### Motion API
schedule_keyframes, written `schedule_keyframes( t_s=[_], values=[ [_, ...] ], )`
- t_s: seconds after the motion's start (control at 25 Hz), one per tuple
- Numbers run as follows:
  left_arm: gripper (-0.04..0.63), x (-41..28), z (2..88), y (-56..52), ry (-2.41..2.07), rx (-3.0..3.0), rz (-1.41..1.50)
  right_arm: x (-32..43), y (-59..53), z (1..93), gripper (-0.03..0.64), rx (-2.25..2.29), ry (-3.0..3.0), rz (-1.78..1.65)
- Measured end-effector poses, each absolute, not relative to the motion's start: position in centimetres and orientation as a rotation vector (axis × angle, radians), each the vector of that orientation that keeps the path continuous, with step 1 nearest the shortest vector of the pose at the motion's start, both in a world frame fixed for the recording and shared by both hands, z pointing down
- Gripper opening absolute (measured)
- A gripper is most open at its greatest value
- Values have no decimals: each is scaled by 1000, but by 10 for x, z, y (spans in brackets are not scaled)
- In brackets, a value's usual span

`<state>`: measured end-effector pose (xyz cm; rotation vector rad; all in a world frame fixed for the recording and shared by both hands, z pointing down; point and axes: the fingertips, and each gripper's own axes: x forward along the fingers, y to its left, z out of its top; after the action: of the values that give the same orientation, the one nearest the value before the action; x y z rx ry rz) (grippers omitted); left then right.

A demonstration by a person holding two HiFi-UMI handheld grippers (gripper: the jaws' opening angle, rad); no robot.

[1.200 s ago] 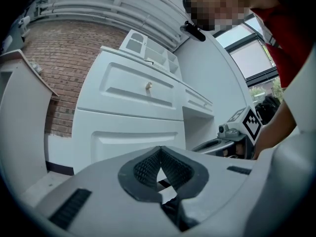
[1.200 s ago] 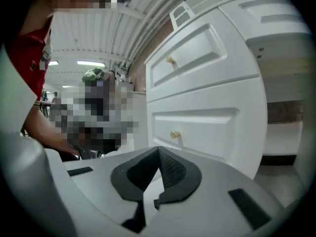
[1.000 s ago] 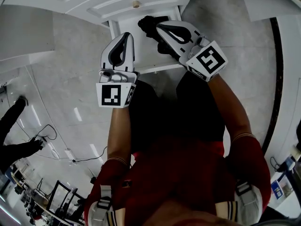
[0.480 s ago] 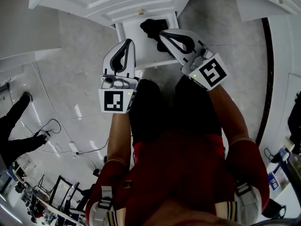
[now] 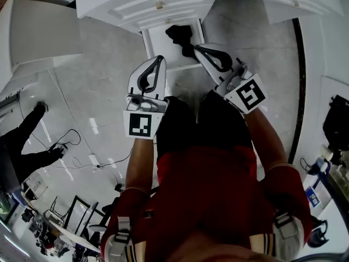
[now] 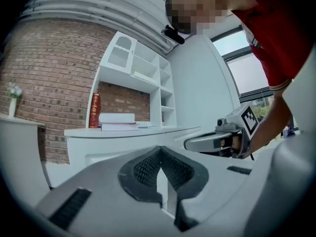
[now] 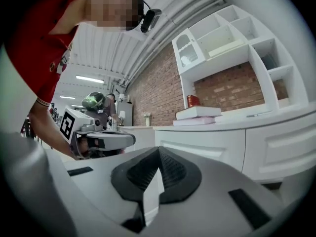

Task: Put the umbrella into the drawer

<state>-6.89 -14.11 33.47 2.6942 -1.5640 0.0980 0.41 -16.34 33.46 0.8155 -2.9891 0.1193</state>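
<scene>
Staged home corner inside lab hall: brick wall [image 6: 44, 73], white shelving [image 6: 143, 73], books [image 6: 117, 121], strip-lit ceiling [image 7: 113, 43]

The umbrella [image 5: 179, 33] is a dark lump in the open drawer [image 5: 161, 45]. Its near end disappears under the right gripper [image 5: 198, 48], and its shape can't be made out. The left gripper [image 5: 160, 60] covers the drawer's near left corner. The cabinet [image 5: 142, 4] runs off the top edge. At the left edge a bystander [image 5: 24, 160] is cut off, only dark limbs showing. A dark thing [image 5: 335, 121] at the right edge is too cropped to name. On the desk [image 6: 148, 131], the red thing [image 6: 95, 110] beside the books [image 6: 117, 121] carries print too small to read. Another person [image 7: 95, 102] stands half hidden behind the left gripper.
</scene>
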Motion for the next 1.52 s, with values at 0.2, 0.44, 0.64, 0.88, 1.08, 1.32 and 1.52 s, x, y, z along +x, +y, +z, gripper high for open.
schedule_keyframes(
  t_s=[0.2, 0.44, 0.64, 0.88, 1.08, 1.32, 1.52],
  values=[
    [6, -58, 262, -130, -1541, 2718, 96, 10, -153, 258, -3, 815, -3004, 100],
    [6, -50, 188, -118, -1530, 2721, 71, 10, -138, 187, -2, 803, -3023, 104],
    [6, -45, 130, -102, -1512, 2720, 46, 8, -118, 128, -2, 797, -3046, 124],
    [6, -41, 86, -87, -1479, 2737, 40, 10, -106, 79, -3, 796, -3062, 88],
    [6, -37, 66, -76, -1473, 2763, 8, 14, -90, 54, -3, 800, -3087, 67],
    [6, -37, 53, -59, -1474, 2785, -6, 21, -71, 39, -3, 801, -3099, 59],
    [6, -40, 49, -46, -1480, 2789, -1, 27, -62, 31, -3, 832, -3101, 44]
  ],
)
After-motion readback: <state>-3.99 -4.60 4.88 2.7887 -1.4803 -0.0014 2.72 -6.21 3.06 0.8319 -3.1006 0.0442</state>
